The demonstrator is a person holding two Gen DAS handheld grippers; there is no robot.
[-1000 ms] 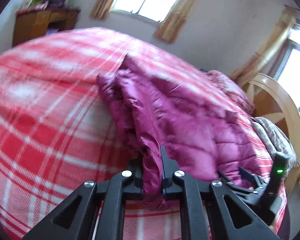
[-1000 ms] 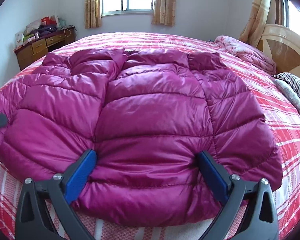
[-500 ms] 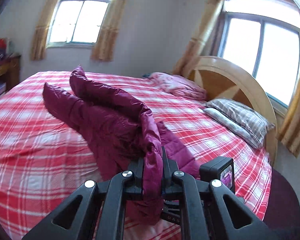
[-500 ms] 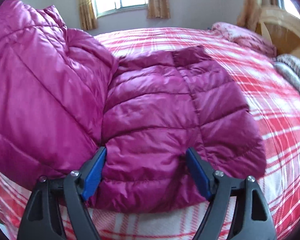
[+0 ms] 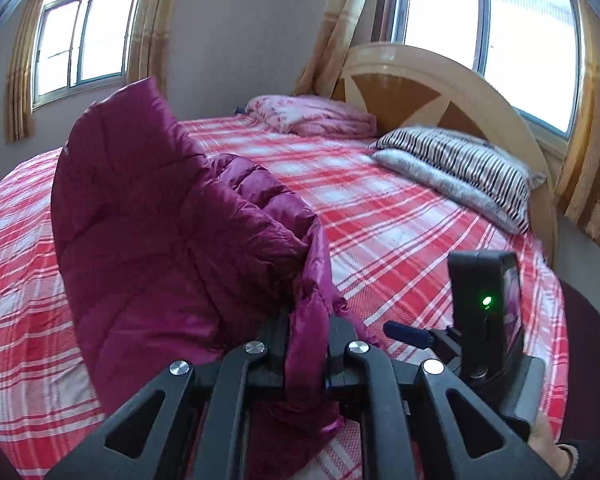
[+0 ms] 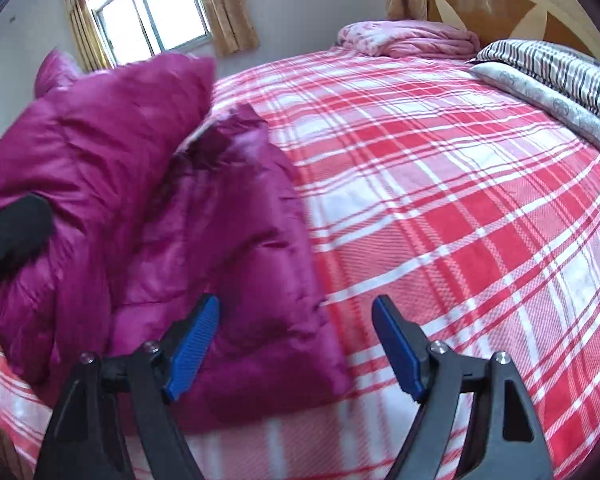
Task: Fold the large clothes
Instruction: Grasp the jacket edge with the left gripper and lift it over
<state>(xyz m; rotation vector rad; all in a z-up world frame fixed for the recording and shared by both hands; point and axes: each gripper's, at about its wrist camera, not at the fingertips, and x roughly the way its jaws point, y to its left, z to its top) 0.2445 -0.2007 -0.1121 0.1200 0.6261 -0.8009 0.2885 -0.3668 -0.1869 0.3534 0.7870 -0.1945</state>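
A magenta quilted puffer jacket (image 5: pixel 160 248) lies partly lifted on the red plaid bed (image 5: pixel 400 216). My left gripper (image 5: pixel 306 340) is shut on the jacket's edge and holds that side raised and folded over toward the right. In the right wrist view the jacket (image 6: pixel 204 216) is bunched at the left of the bed (image 6: pixel 440 184). My right gripper (image 6: pixel 296 344) is open and empty, its blue pads (image 6: pixel 192 340) just over the jacket's near edge. The right gripper's body (image 5: pixel 480 312) shows in the left wrist view.
A striped pillow (image 5: pixel 460 164) and a pink blanket (image 5: pixel 312 114) lie by the wooden headboard (image 5: pixel 432 84). Curtained windows (image 5: pixel 84 36) are behind. The bed's near edge is right below both grippers.
My left gripper has lifted the jacket's side and carried it over to the right. My right gripper has turned right, off the jacket's middle, and stayed open.
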